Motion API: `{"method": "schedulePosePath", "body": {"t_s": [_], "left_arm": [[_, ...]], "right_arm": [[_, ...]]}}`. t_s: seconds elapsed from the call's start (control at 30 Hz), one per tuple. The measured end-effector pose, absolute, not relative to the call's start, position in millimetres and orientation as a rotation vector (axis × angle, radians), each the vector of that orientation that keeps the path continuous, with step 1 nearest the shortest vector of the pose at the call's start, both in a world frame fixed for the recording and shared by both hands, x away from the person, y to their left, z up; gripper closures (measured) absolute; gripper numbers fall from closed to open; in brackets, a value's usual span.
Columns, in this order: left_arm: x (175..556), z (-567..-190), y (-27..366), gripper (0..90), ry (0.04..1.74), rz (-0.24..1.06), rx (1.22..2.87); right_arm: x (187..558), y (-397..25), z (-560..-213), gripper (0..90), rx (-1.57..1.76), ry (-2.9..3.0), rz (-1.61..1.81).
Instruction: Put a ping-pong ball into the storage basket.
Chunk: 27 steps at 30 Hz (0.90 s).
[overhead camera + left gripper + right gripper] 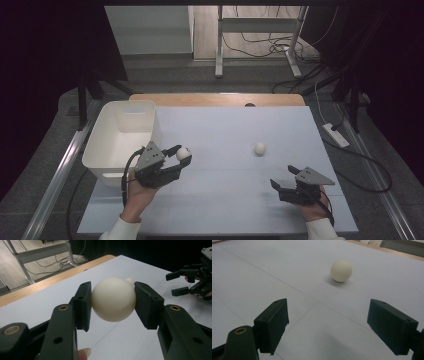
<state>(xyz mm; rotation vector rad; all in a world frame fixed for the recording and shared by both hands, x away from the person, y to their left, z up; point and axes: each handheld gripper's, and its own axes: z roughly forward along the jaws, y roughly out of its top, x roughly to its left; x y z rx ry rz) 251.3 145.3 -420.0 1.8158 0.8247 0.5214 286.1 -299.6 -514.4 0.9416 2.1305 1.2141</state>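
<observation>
My left gripper [113, 301] squeezes 1 smooth cream ball [113, 299]; next I carry it over the white plastic bin [107, 145]; my right gripper [337, 325] gapes empty.

Worktop surroundings.
A white bin [121, 137] sits at the worktop's [235, 200] left edge; a metal frame [260, 30] and cables [272, 46] lie beyond its far edge.

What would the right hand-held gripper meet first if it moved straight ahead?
Probably the loose ball on the table: it lies ahead of the open right hand-held gripper, nothing between.
</observation>
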Motion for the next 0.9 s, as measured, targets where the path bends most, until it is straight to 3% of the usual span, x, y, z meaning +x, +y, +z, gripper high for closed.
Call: {"method": "schedulePosePath", "body": {"t_s": [0.9], "left_arm": [[250.6,-416.0,157.6,50.6,0.852,0.549,1.784]], "right_arm": [[286.0,-299.5,-514.3,17.7,0.943,2.130,1.213]]}}
